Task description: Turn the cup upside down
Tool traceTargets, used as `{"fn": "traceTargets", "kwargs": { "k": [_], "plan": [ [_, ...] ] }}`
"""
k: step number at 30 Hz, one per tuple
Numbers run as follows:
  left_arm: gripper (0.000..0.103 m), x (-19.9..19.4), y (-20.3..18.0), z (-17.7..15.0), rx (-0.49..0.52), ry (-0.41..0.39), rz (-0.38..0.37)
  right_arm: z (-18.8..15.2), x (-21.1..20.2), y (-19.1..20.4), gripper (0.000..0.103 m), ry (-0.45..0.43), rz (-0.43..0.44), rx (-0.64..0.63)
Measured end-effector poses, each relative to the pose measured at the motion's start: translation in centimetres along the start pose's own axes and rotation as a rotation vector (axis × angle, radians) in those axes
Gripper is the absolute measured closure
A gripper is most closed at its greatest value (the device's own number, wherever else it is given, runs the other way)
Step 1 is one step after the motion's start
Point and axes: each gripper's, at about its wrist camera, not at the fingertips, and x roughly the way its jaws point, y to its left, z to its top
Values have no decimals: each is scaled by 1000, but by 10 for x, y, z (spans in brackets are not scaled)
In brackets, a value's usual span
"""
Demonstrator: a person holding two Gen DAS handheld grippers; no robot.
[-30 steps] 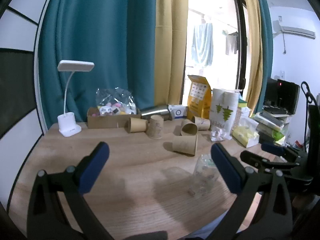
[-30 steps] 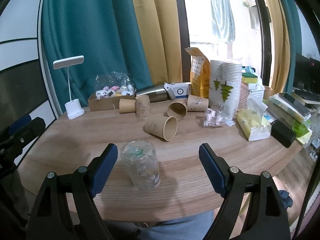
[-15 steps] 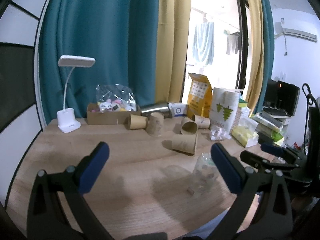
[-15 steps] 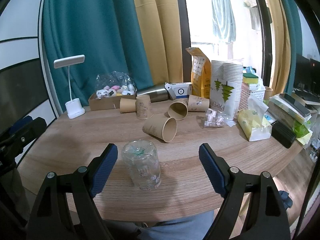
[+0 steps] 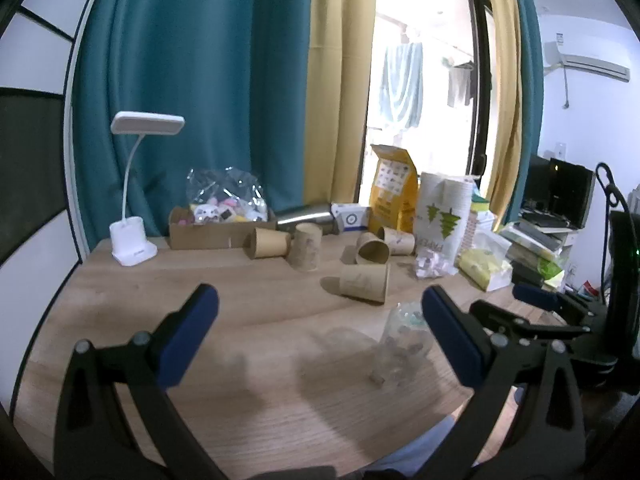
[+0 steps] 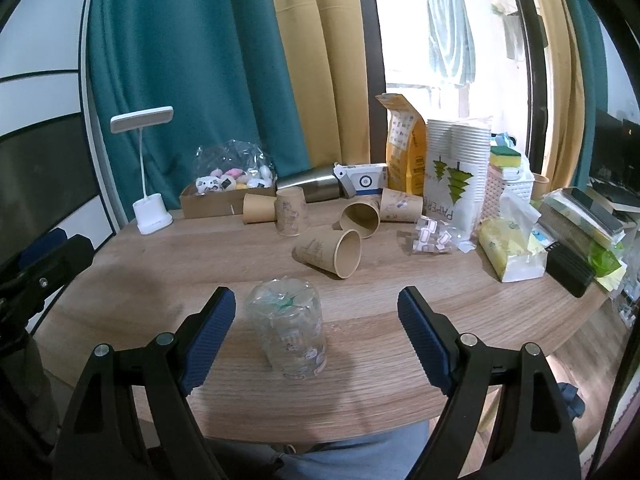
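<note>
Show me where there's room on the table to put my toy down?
The bare wood between the lamp and the clear cup is free, and also the front right, between that cup and the tissue pack. The back is crowded with paper cups and boxes.

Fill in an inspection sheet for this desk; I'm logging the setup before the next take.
Surface: wooden table, round-edged.
Job's things: clear plastic cup stands mouth-down near the front edge, untouched.
Clutter: five brown paper cups, nearest lying on its side; white desk lamp; cardboard box of toys; steel flask; sleeve of paper cups; yellow tissue pack.
Grippers: right hand-held gripper open, straddling the cup without contact; left hand-held gripper open, holding nothing, the cup beside its right finger.
Cables: nothing seen on the table.
Surroundings: teal and yellow curtains, bright window with hanging laundry.
</note>
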Motion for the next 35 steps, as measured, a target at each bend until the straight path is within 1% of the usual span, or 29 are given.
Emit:
{"fn": "traceTargets", "kwargs": {
  "k": [29, 35],
  "plan": [
    [0, -1, -1, 0, 0, 1, 0, -3, 2, 2, 17, 4, 8, -4],
    [0, -3, -1, -1, 5, -8, -19, -4, 3, 2, 17, 6, 12, -4]
  ]
}}
